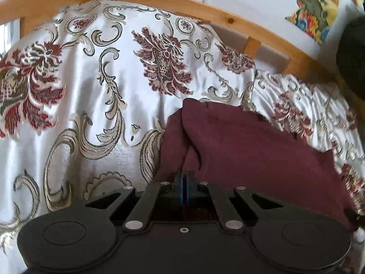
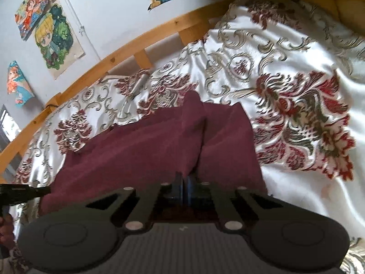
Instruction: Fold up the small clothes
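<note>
Two claws — left claw (image 1: 184,178) and right claw (image 2: 185,180) — are each clenched on the near edge of the maroon cloth (image 1: 239,141), which lies rumpled on the bed (image 1: 91,96). No fold is made yet — all remains.

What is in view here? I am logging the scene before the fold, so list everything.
maroon knit garment: one, dark red, lying rumpled on the bedspread, near edge pinched by both tools
white satin bedspread with red floral pattern: one, white, red and beige, covering the bed
pine bed rail: one, light wood, behind the bedspread
cartoon posters: several, multicoloured, on the pale wall
left tool: one, black with blue pads, shut on the garment's left part
right tool: one, black, shut on the garment's right part
</note>
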Tool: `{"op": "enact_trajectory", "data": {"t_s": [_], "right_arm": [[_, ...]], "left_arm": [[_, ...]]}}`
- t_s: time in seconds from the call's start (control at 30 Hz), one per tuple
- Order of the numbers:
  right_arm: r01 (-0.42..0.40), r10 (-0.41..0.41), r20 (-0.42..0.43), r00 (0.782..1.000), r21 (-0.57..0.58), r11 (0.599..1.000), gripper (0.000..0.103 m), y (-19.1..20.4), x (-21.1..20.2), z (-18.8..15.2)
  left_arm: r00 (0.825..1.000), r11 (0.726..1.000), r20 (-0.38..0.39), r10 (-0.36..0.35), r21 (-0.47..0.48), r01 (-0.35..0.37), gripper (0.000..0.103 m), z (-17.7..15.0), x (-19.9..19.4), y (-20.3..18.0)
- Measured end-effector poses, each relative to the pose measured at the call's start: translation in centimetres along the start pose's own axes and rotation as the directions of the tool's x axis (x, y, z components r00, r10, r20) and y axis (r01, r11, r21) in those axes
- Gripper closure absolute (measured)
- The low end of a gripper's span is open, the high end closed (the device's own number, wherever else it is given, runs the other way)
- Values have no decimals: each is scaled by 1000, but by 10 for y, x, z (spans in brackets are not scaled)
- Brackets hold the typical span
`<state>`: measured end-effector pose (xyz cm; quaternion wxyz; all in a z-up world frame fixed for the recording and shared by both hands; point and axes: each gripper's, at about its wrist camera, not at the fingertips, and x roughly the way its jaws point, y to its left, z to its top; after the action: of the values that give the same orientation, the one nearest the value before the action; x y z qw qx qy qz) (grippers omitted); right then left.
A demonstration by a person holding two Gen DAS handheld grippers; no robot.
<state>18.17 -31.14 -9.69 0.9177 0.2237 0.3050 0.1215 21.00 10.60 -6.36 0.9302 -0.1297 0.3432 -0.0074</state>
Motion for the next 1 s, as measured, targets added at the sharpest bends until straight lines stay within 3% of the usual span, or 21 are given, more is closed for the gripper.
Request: {"op": "enact_trajectory", "data": {"t_s": [0.07, 0.13, 0.17, 0.37, 0.4, 0.47, 0.5, 0.6, 0.7, 0.9, 0.97, 1.0], "right_arm": [[-14, 14, 7, 1000, -18, 1000, 92, -1, 3, 6], [-17, 18, 16, 1000, -21, 1000, 67, -3, 10, 15], [-21, 21, 25, 999, -32, 999, 62, -3, 14, 21], [38, -39, -6, 999, -173, 984, 48, 6, 83, 82], [46, -52, -25, 998, -181, 982, 49, 7, 98, 90], [57, -71, -70, 995, -191, 980, 87, 8, 119, 98], [61, -79, -82, 993, -200, 978, 99, 9, 125, 100], [82, -82, 7, 997, -234, 969, 100, 11, 113, 101], [110, -98, 77, 992, -161, 981, 100, -1, 101, 109], [140, -144, -42, 989, -82, 987, 99, -23, 119, 102], [149, -154, -36, 987, -104, 983, 97, -17, 116, 101], [156, -160, -26, 987, -125, 980, 82, -12, 113, 103]], "left_arm": [[1000, 1000, -2, -5, 16, 5, 101, 0, 1, -1], [1000, 1000, -5, -11, 13, 11, 101, 0, 4, 0], [1000, 1000, -8, -16, 1, 16, 101, -1, 6, 2], [999, 999, -15, -40, 8, 40, 101, -1, 10, 6], [999, 999, -15, -47, 5, 48, 101, -1, 10, 7], [998, 998, -13, -60, -12, 60, 101, 0, 10, 11], [998, 997, -10, -68, -27, 68, 101, 1, 9, 12], [996, 993, 8, -92, -70, 92, 101, 2, 5, 18], [995, 993, 15, -103, -54, 103, 101, 3, 3, 22], [995, 992, 9, -101, -77, 102, 101, 1, 5, 31], [995, 993, 15, -101, -59, 101, 101, 1, 3, 28], [995, 994, 17, -101, -44, 102, 101, 1, 2, 25]]}}
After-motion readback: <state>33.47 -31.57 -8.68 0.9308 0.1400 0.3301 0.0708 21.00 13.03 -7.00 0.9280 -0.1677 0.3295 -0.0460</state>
